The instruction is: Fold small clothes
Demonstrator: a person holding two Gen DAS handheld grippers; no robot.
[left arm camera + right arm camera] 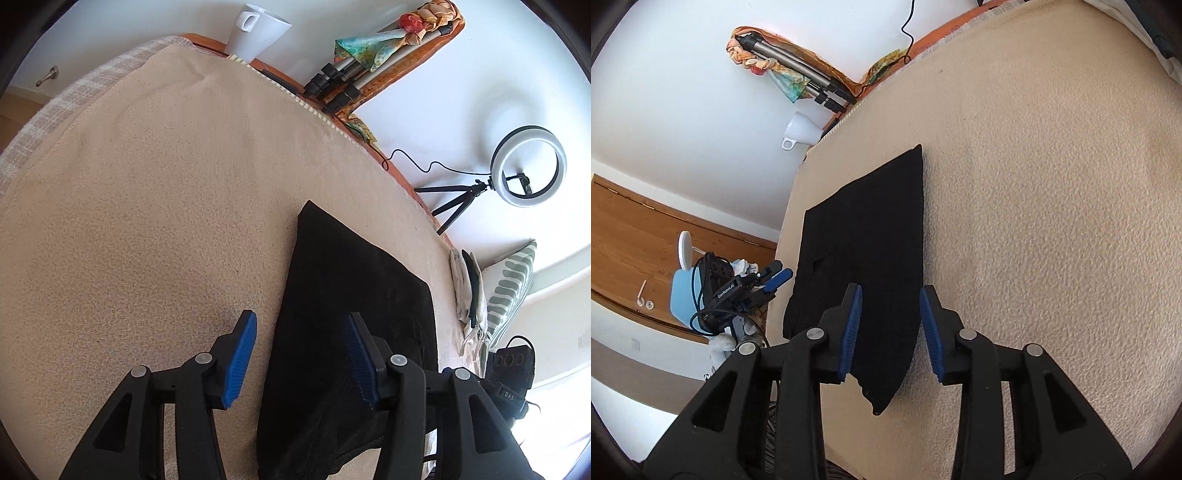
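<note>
Black garment (354, 317) runs off the left wrist view's bottom edge — its near end unseen

Left-wrist view, black device (511, 397) at the right edge: small white letters "DAS".
Right-wrist view, black camera box (726, 291) on the other gripper (777, 277): white lettering "GenRobot.AI", small and only roughly legible.
Elsewhere: nothing readable.

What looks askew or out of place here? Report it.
The folded black garment is not squared: its near edge is ragged, with one corner poking out in a point past the rest. A white mug stands upside down at the far edge of the beige blanket. Nothing looks spilled or damaged.
</note>
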